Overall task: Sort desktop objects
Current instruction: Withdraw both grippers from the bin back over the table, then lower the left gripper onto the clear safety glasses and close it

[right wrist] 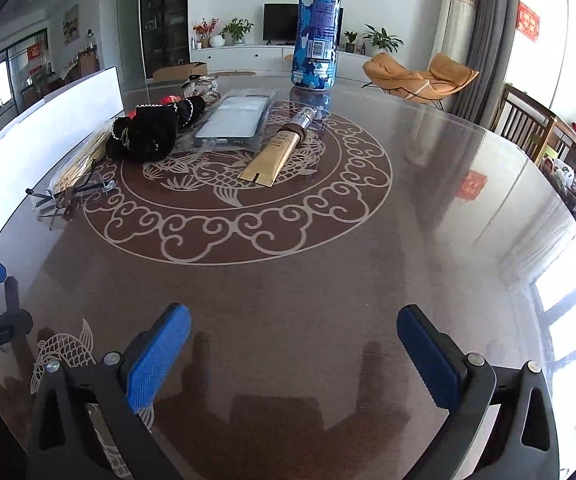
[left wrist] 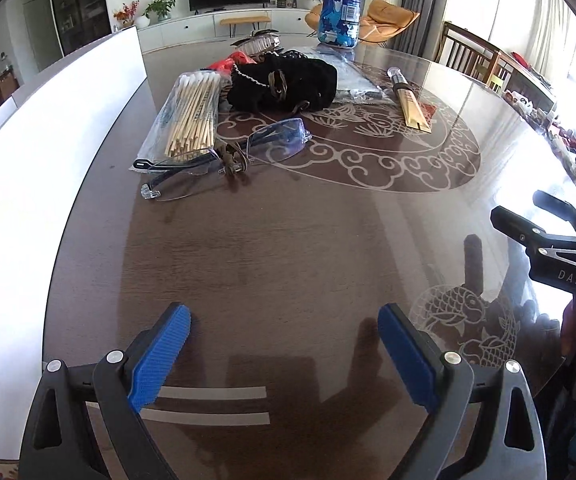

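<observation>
On the round dark table (left wrist: pixel 288 240) lie a bag of cotton swabs (left wrist: pixel 192 116), clear glasses (left wrist: pixel 228 160), a black knitted pouch (left wrist: pixel 284 84), a gold tube (left wrist: pixel 409 106) and a flat packaged case (right wrist: pixel 234 118). A blue camouflage bottle (left wrist: pixel 341 0) stands upright at the far side. The pouch (right wrist: pixel 148 134), tube (right wrist: pixel 276 152), bottle (right wrist: pixel 315 40) and glasses (right wrist: pixel 68 196) also show in the right wrist view. My left gripper (left wrist: pixel 284 320) is open and empty near the table's front. My right gripper (right wrist: pixel 293 320) is open and empty too, well short of the objects.
A white board (left wrist: pixel 48 152) stands along the table's left edge. A clear hair clip (left wrist: pixel 260 42) and a red item (left wrist: pixel 228 62) lie behind the pouch. A wooden chair (left wrist: pixel 475 56) stands at the far right. The right gripper's body (left wrist: pixel 559 256) shows at the right edge.
</observation>
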Motion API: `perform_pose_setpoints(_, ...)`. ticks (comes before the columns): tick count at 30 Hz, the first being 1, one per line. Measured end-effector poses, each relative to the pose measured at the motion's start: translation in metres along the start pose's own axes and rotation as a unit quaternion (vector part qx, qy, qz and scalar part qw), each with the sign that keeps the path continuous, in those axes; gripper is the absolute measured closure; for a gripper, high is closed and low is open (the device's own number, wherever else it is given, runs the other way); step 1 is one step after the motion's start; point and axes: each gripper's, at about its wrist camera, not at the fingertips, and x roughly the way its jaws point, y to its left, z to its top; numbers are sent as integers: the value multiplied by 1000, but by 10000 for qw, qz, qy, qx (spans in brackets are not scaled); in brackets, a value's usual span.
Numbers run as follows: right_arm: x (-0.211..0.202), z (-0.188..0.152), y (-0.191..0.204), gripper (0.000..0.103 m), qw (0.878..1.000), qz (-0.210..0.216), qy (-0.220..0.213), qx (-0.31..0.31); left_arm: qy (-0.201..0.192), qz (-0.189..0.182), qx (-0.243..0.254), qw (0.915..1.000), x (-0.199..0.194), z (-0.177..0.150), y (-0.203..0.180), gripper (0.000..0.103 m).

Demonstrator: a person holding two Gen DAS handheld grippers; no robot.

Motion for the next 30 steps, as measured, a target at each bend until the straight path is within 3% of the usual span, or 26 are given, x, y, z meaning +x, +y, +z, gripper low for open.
perform_pose_setpoints(12, 12, 1, -12, 0, 9980, 265, 335, 460, -58, 145, 54, 9999, 8, 7, -3, 0)
perform_pose_setpoints(18, 14, 1, -6, 0, 9986, 176, 399, 284, -245, 43, 218, 9995, 10, 9, 4, 0)
perform_pose_setpoints(22, 14, 1, -5, 0, 9987, 187, 401, 258, -63, 230, -90, 9997, 14, 18, 27, 0)
perform_pose_setpoints(30, 14, 1, -4, 0, 9987, 187, 407, 221, -95, 573, -634, 9963, 37, 53, 69, 0)
